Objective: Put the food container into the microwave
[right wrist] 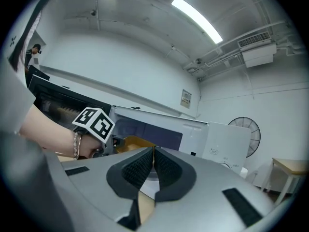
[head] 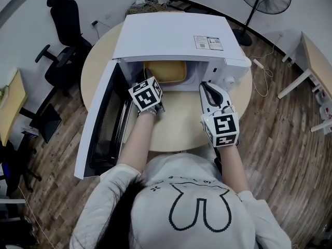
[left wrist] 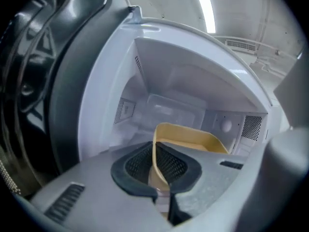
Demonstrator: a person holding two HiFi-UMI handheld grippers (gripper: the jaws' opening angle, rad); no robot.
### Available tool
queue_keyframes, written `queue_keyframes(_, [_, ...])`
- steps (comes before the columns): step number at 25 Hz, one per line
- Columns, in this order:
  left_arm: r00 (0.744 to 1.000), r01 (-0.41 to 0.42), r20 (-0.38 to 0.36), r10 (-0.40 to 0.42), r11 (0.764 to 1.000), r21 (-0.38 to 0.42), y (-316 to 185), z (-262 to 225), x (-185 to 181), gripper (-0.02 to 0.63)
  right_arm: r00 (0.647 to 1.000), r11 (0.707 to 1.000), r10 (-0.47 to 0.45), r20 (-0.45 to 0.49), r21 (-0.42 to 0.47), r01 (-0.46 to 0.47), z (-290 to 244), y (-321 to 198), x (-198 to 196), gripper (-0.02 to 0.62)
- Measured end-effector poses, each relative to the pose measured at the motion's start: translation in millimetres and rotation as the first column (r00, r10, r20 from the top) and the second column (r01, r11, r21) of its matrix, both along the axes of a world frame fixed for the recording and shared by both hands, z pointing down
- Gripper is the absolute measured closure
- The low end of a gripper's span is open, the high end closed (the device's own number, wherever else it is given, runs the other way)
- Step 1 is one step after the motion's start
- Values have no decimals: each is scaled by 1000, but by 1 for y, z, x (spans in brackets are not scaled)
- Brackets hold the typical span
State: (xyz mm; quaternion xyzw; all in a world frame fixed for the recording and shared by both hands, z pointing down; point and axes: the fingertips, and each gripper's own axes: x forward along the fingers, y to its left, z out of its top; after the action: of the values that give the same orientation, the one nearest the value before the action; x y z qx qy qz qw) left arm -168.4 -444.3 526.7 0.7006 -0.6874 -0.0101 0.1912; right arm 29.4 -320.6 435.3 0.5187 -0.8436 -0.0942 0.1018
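As left claw [left wrist: 155, 167] grips its wall, yellow food container [left wrist: 195, 140] in microwave [head: 171, 35]; right claw [right wrist: 153, 167] closed.

food container [head: 165, 71]: yellow-tan tub, rectangular with rounded corners, shallow, open top, no lid visible
container pose: about level, long side across the opening
container position: in the mouth of the microwave [head: 171, 38] cavity [left wrist: 169, 100], mostly under the roof line; can't tell if it rests on the cavity floor
container state: near rim pinched between the jaws of the left gripper [left wrist: 157, 166], pads either side of the wall
microwave: white box, label sticker on top
microwave position: on a round pale table [head: 176, 123], opening toward the person
door [head: 101, 121]: swung fully open to the left, dark window, white frame
cavity: white walls, vent holes on the right side
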Motion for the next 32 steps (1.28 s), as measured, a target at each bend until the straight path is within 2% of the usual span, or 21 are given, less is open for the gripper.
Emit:
queue_keyframes(11, [1000, 3, 0, -3, 1000, -27, -17, 0, 6, 586, 1000, 1000, -25, -19, -7, 25, -3, -5, -2, 565])
queue_keyframes(12, [1000, 0, -3, 0, 1000, -29, -18, 0, 6, 574, 1000, 1000, -25, -19, -8, 25, -3, -5, -1, 565])
queue_keyframes(14, [1000, -11, -6, 11, 999, -33, -21, 1, 8, 495, 1000, 1000, -25, -18, -9, 24, -4, -7, 0, 565])
queue_keyframes(15, [1000, -15, -7, 15, 999, -34, -22, 0, 9, 482, 1000, 1000, -25, -16, -10, 24, -5, -8, 0, 565])
queue_keyframes(32, [996, -57, 64, 62, 996, -72, 0, -16, 17, 477, 1000, 999, 3, 19, -51, -2, -34, 0, 2, 565])
